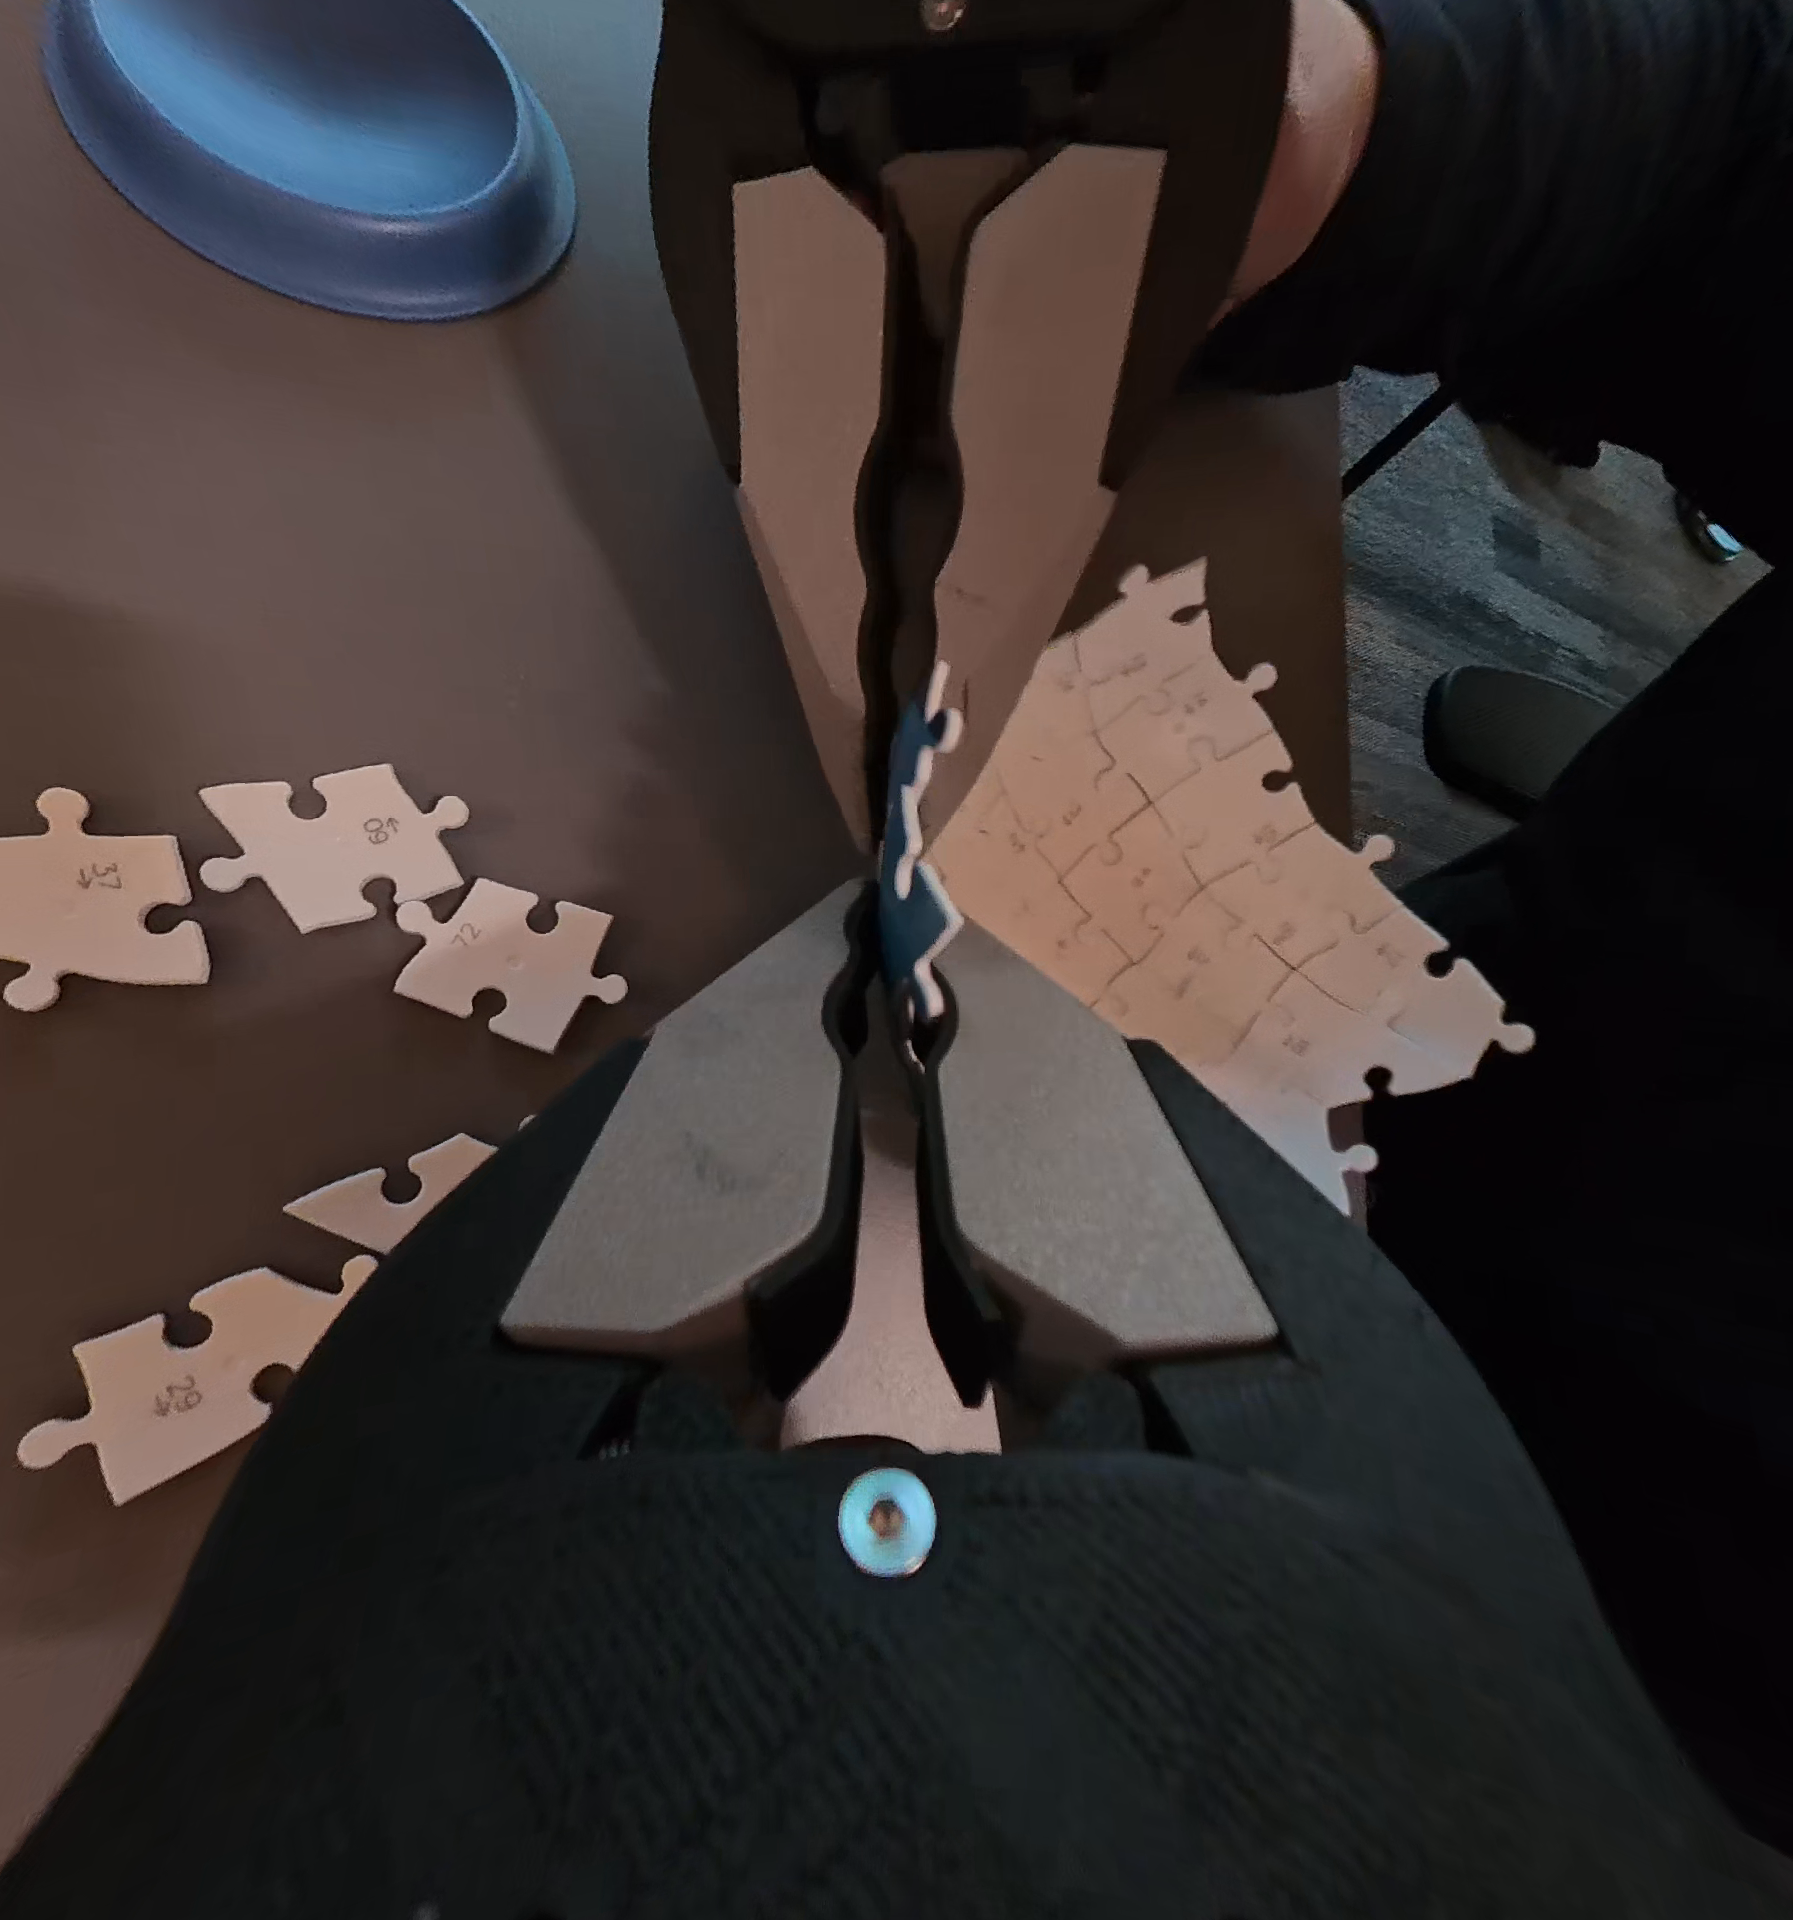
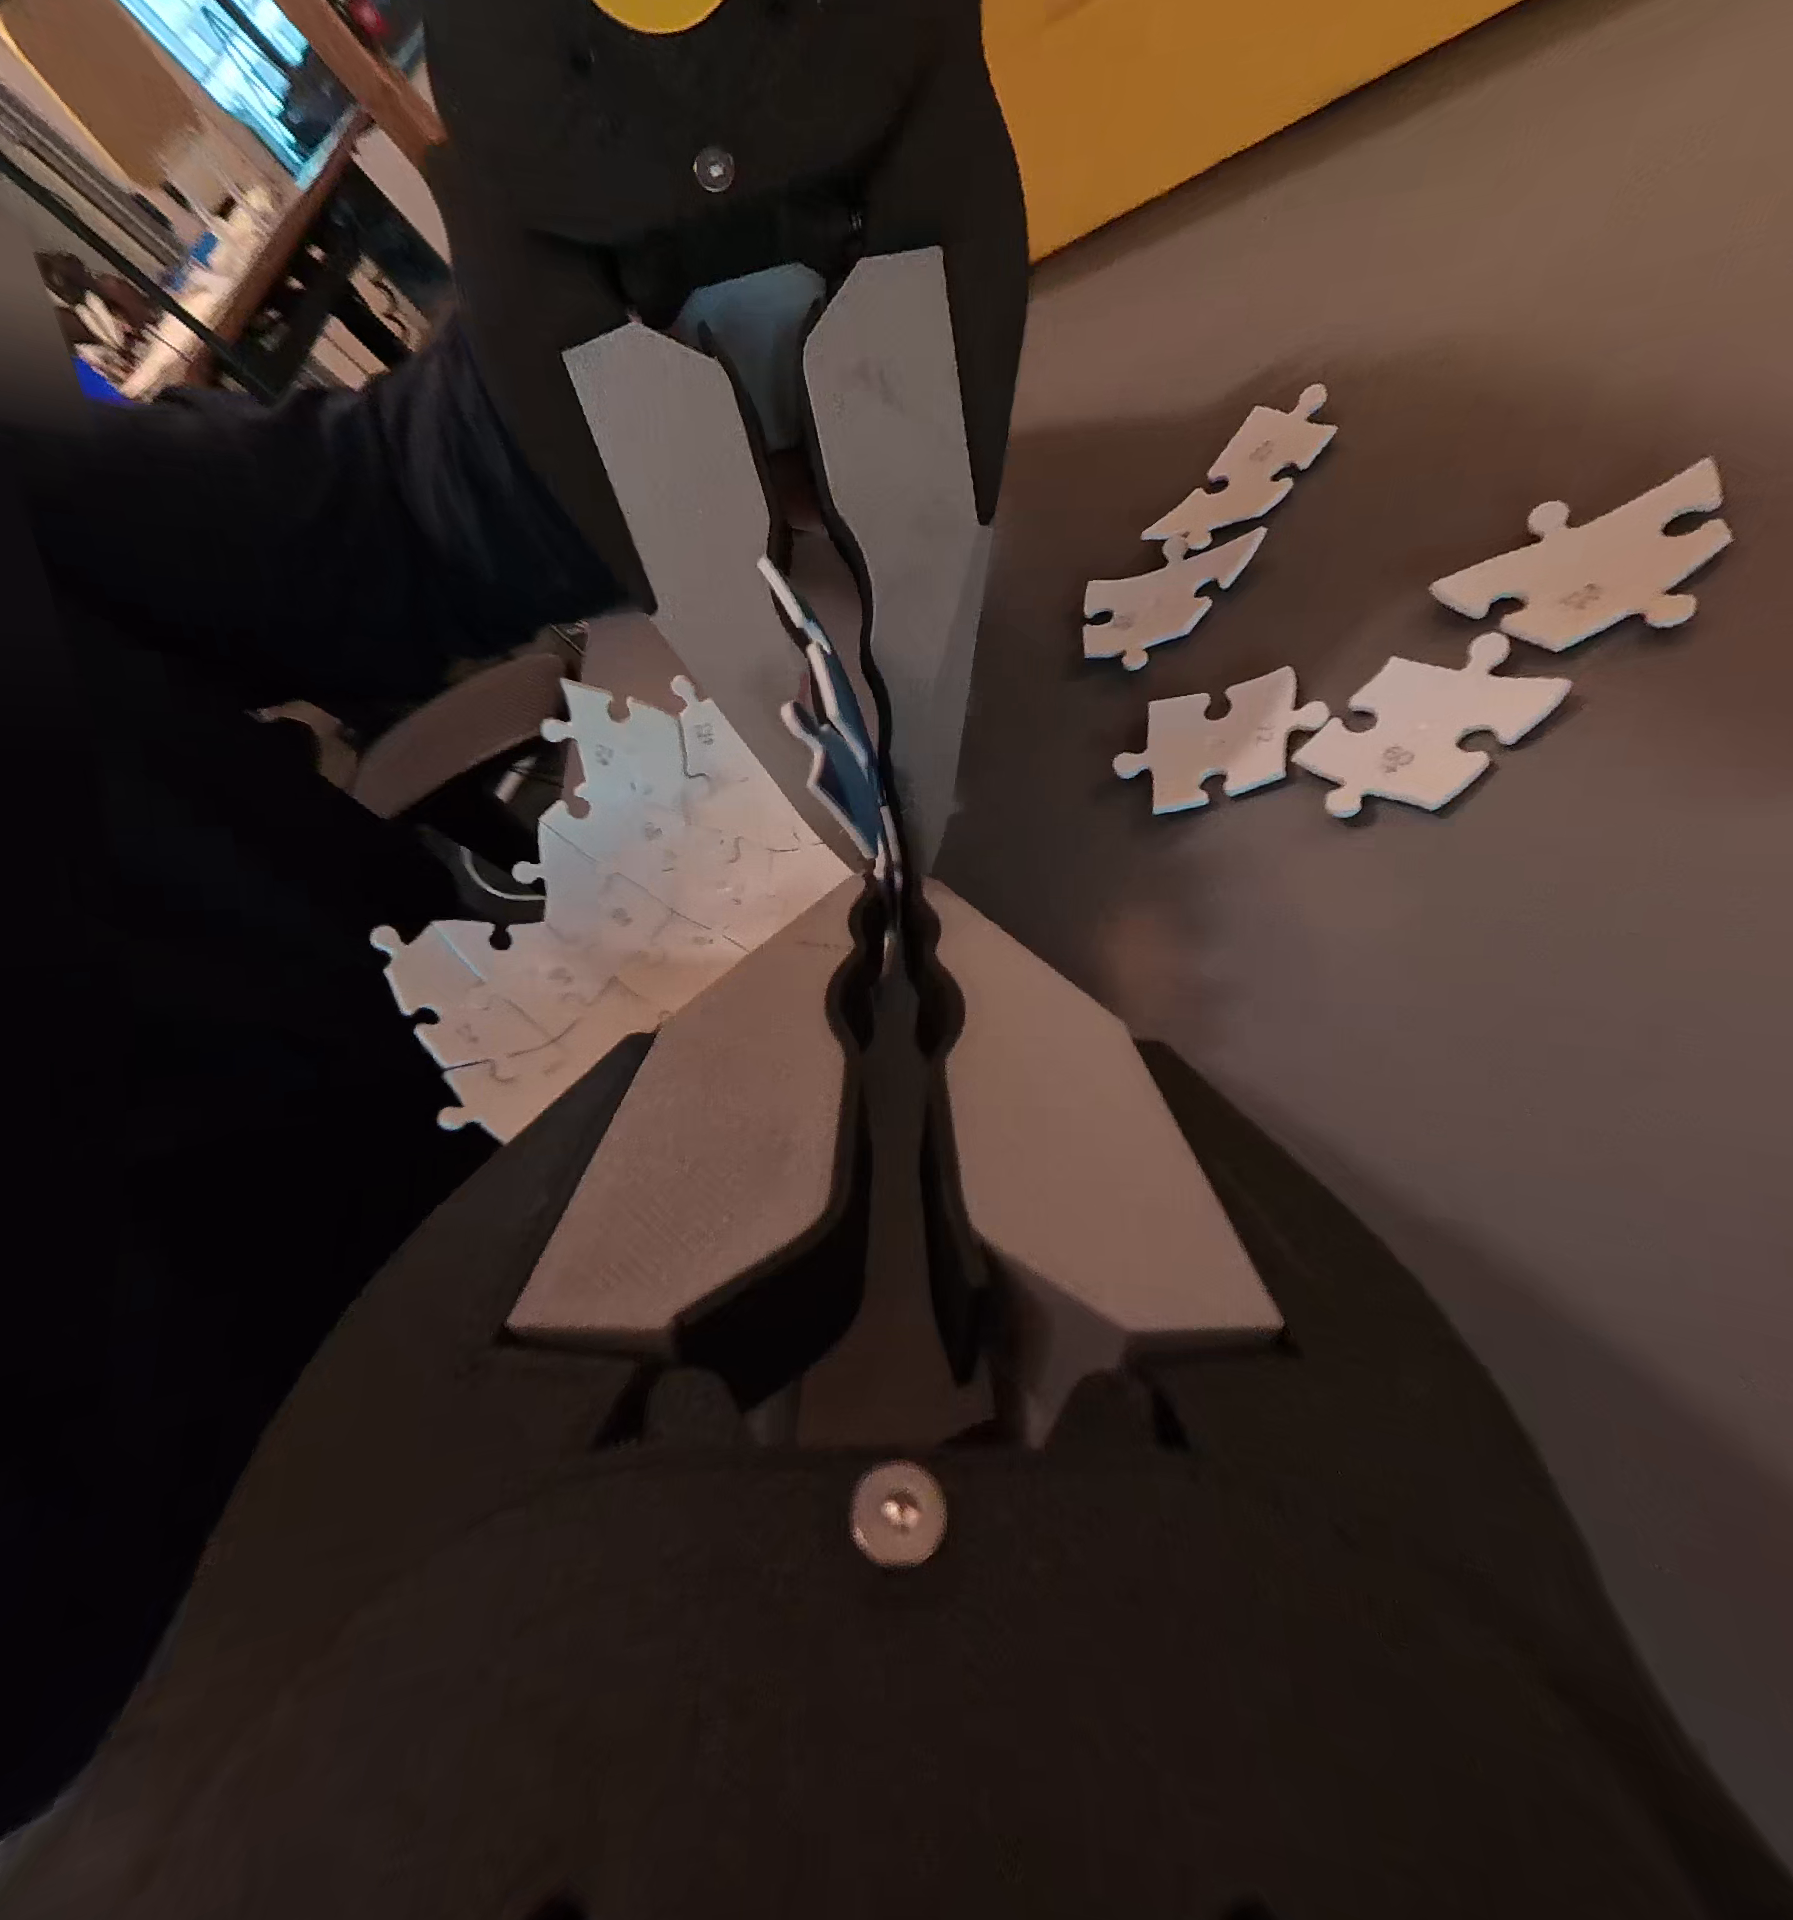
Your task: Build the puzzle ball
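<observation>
Left wrist view: the assembled puzzle panel (image 1: 1214, 883) is held edge-on off the table (image 1: 300, 582). Left claw (image 1: 897, 966) is clamped on its near edge, right claw (image 1: 907, 748) clamped opposite, tip to tip. Loose pieces (image 1: 331, 842) lie left.

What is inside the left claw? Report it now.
The joined puzzle section, edge-on, is pinched in the left claw, its blue face partly showing. The fingers cover how far in it reaches.
</observation>
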Available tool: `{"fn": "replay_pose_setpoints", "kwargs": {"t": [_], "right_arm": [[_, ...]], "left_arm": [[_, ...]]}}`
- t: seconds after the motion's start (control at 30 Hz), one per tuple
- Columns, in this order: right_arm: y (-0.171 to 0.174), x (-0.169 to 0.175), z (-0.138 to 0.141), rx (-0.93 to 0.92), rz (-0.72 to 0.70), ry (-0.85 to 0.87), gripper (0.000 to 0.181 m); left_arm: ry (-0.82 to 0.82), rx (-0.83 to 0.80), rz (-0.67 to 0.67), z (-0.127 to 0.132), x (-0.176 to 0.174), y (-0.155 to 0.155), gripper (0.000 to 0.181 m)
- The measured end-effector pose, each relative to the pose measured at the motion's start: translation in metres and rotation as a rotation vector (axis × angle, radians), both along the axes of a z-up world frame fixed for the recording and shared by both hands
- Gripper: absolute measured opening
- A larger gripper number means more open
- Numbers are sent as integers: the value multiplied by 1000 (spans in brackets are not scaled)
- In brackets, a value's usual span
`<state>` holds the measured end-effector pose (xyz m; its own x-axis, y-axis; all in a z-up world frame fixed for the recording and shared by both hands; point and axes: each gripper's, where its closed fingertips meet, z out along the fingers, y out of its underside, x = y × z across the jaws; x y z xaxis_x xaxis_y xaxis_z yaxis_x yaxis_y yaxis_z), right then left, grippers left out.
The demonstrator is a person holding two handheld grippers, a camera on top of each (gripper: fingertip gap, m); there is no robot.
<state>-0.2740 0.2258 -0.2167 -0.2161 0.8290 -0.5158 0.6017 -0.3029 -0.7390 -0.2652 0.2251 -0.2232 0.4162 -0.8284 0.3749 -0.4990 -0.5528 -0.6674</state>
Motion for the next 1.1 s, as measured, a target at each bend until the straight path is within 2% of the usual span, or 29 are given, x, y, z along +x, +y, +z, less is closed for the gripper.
{"fn": "replay_pose_setpoints", "kwargs": {"t": [0.1, 0.23, 0.43, 0.67, 0.9, 0.97, 1.03, 1.1], "right_arm": [[7, -5, 3, -30, -46, 19, 1], [0, -4, -1, 239, 39, 40, 0], [-4, -5, 3, 477, 90, 145, 3], [-11, -1, 7, 297, 135, 141, 3], [-13, -2, 9, 255, 123, 139, 2], [-16, -1, 8, 275, 129, 135, 1], [-9, -4, 3, 378, 63, 115, 0], [-6, -5, 2, 387, -3, 97, 0]], "left_arm": [[-4, 20, 38, 3, -5, 7, 0], [-10, -6, 0, 0, -3, 0, 0], [-20, -8, -21, 2, -1, -4, 0], [-14, 17, -53, 5, 1, -9, 0], [-13, 19, -58, 6, 2, -11, 0], [-11, 10, -66, 5, 3, -14, 0], [27, 39, -36, 1, 0, -7, 0], [24, 39, -16, 1, 0, -5, 0]]}}
